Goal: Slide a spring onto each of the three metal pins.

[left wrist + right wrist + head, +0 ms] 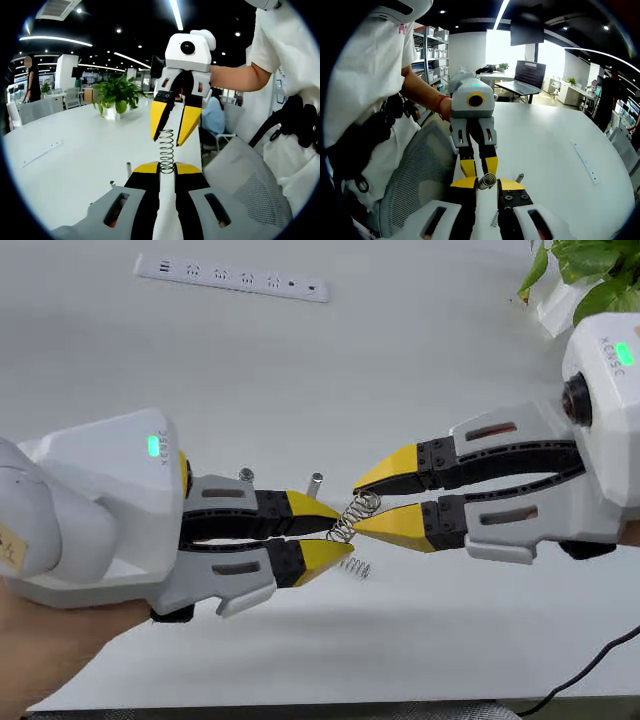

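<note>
A loose spring (348,521) hangs in the air between both grippers. My left gripper (343,530) is shut on its lower end, seen between my own yellow tips as the spring (166,150) rises ahead. My right gripper (356,506) faces it from the right, its tips closed around the upper end; the spring (488,180) shows end-on between its jaws. Two short metal pins (246,476) (316,484) stand upright on the white table just behind the left gripper. A second spring (355,567) lies on the table below the tips.
A white power strip (232,278) lies at the far side of the table (420,360). A potted plant (585,270) stands at the back right. A black cable (590,670) crosses the front right corner. A grey mesh chair (250,190) stands by the table edge.
</note>
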The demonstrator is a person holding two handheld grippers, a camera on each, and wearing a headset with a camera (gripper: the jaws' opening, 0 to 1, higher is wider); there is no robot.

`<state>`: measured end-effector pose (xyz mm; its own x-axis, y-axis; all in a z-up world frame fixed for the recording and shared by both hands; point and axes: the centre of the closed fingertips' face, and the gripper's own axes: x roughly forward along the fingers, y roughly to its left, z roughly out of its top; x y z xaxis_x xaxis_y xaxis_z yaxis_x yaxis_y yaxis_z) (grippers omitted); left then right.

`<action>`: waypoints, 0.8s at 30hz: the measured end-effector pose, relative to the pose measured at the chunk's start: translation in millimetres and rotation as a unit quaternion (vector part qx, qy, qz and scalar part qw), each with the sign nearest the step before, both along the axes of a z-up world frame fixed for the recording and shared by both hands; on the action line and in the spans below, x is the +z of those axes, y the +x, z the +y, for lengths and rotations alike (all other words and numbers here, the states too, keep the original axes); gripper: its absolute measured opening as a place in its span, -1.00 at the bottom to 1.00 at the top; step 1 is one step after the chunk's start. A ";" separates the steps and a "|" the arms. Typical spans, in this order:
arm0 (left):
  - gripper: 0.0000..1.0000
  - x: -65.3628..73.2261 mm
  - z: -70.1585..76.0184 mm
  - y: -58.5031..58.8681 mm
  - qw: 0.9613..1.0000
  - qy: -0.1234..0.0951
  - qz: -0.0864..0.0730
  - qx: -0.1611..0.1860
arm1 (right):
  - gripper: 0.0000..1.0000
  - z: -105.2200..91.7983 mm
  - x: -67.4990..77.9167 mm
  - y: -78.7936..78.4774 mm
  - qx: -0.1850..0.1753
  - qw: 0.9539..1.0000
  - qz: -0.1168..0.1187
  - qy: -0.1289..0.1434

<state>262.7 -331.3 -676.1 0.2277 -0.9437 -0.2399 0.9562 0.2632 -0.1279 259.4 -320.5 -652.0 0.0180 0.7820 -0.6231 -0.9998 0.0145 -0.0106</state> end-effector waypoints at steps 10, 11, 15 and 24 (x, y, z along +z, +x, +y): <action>-0.87 -1.3 -3.3 -3.8 1.000 0.003 -0.005 -0.014 | -0.70 -3.4 -4.7 -3.6 0.110 0.990 0.006 -0.084; -0.87 -2.0 -3.8 -3.8 1.000 0.004 -0.005 -0.014 | -0.70 -2.7 -5.0 -4.4 0.120 0.989 0.007 -0.090; -0.87 -2.6 -5.5 -3.8 1.000 0.004 -0.007 -0.018 | -0.72 -3.6 -12.8 -7.0 0.164 0.978 -0.001 -0.128; -0.87 -2.4 -6.7 -2.7 1.000 -0.001 -0.007 -0.020 | -0.78 -0.8 -17.2 -10.6 0.219 0.961 -0.003 -0.171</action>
<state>259.9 -338.0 -678.5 0.1935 -0.9525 -0.2351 0.9676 0.2249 -0.1151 248.8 -321.3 -669.2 -0.2611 0.4649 -0.8460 -0.9095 -0.4121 0.0542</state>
